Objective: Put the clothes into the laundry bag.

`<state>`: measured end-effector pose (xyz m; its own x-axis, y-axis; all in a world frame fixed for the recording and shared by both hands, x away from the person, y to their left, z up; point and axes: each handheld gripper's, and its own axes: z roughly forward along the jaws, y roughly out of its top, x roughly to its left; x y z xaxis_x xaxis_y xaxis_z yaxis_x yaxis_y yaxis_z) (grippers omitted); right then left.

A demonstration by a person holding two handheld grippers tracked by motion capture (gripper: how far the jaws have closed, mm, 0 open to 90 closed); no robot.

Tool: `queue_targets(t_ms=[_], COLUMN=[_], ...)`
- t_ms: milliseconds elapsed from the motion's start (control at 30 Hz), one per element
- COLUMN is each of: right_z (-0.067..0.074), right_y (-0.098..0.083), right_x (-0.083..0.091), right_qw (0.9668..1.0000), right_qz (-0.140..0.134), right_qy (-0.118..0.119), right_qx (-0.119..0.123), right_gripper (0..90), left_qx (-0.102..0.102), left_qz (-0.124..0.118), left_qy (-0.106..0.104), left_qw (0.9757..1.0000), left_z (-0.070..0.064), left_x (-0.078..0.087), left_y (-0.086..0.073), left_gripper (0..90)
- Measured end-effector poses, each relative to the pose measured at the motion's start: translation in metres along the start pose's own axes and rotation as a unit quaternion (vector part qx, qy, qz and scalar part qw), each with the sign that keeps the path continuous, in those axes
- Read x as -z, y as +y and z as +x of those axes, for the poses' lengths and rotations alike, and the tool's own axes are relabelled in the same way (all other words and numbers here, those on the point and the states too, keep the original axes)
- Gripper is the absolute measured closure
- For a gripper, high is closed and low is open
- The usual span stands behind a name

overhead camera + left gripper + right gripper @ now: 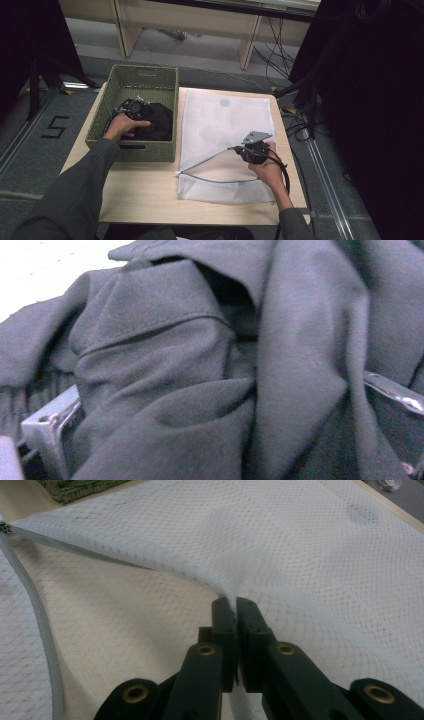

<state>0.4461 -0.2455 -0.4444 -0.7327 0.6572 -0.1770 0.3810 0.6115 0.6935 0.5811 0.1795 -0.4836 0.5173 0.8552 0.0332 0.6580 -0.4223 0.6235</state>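
While pinching the upper edge of the white mesh laundry bag (225, 125) with the right hand-held gripper (235, 605) to keep its zipped mouth open on the counter (145, 185), lowers the left hand-held gripper (131, 107), jaws wide around the dark garment (210, 380) in the green basket (132, 150).

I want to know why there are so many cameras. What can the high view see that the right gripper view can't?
High view alone: the black garment inside the green basket, with the left gripper reaching into it, and the person's sleeves. Right gripper view alone: up close, the right gripper pinching the upper edge of the bag's opening, and the fine holes in the net. Both: the white mesh bag, its grey zipper and the wooden table.
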Motion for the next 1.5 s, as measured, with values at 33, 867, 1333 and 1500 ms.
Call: queue_targets(t_ms=[33,867,1333,1500], right_z=[0.000,-0.001,-0.004,-0.002], right_y=[0.000,-0.002,-0.002,-0.003], right_x=[0.000,-0.001,0.001,0.001], right_qw=[1.0000,1.0000,1.0000,0.9999], right_qz=[0.000,0.002,-0.003,-0.004], right_qy=[0.001,0.002,0.002,-0.002], right_qx=[-0.001,-0.001,-0.001,-0.010], right_gripper=[88.4,88.1,88.0,88.2], left_qx=[0.000,0.018,0.019,0.005], left_qz=[0.000,0.018,-0.043,-0.069], left_qy=[0.007,0.034,0.010,0.007], left_qw=[1.0000,0.9991,0.9988,0.9976], left_z=[0.000,0.003,0.010,0.011], left_x=[-0.002,0.006,0.047,0.080], left_y=[0.000,0.007,0.034,0.045], left_gripper=[0.0,63.2,67.3,67.3])
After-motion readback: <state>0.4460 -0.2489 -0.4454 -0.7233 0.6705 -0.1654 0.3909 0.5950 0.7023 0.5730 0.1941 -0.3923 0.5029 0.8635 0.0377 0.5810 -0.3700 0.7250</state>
